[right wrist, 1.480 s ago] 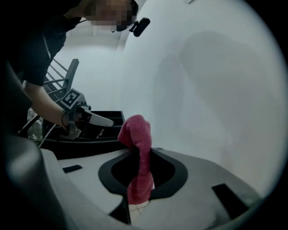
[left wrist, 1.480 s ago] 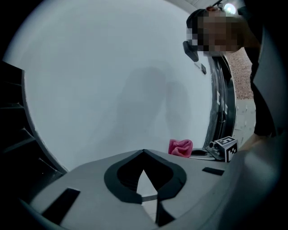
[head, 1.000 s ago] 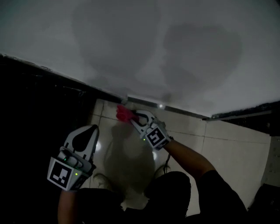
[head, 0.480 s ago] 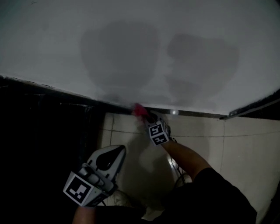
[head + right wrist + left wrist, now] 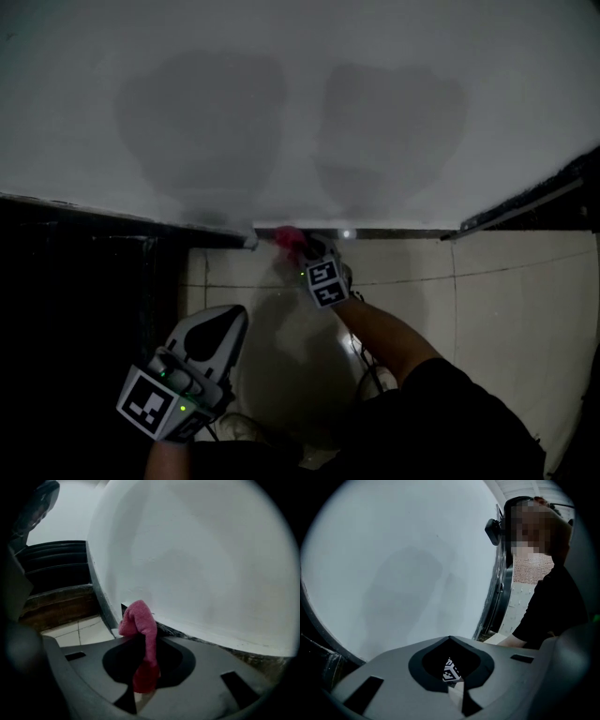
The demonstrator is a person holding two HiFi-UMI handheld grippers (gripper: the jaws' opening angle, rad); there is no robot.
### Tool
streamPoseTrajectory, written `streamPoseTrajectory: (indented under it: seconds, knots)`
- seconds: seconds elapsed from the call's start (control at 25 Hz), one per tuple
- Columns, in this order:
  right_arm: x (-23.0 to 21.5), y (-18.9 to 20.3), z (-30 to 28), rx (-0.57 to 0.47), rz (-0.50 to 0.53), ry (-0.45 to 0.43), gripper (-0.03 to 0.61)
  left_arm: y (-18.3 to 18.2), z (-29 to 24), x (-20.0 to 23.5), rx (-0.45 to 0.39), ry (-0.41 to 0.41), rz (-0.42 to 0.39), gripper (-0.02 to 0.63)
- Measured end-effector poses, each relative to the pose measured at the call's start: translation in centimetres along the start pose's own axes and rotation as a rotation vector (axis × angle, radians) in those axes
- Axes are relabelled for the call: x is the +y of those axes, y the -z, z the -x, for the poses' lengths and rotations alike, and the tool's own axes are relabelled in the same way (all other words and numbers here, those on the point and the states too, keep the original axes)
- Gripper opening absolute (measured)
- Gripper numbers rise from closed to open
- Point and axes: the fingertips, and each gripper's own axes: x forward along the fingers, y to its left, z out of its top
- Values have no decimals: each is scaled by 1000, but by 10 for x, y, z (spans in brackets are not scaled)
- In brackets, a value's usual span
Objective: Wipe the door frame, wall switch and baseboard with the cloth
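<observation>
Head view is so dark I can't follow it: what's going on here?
A person holds a gripper in each hand. The right gripper, jaws shut on a pink cloth, holds it at the baseboard under the white wall. The left gripper hangs over the floor, jaws together, nothing in them.

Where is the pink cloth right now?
In the head view the cloth sits at centre, pinched in the right gripper, at the baseboard under the white wall.
</observation>
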Motion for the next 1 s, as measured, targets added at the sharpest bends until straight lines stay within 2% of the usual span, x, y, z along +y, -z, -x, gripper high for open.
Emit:
streamPoseTrajectory:
  seconds: [0.24, 0.48, 0.68, 0.84, 1.0]
  knots:
    - [-40, 12, 27, 2, 3, 37, 61, 4, -23, -18, 12, 41, -5, 0]
    - [-90, 34, 57, 8, -29, 114, 61, 13, -43, -41, 44, 99, -38, 0]
    - [-128, 45, 81, 10, -37, 162, 61, 22, -51, -54, 69, 134, 1, 0]
    - [-153, 54, 98, 13, -49, 196, 60, 19, -64, -61, 43, 137, -10, 0]
    - [-176, 64, 112, 12, -78, 233, 61, 24, -77, -73, 55, 158, -20, 0]
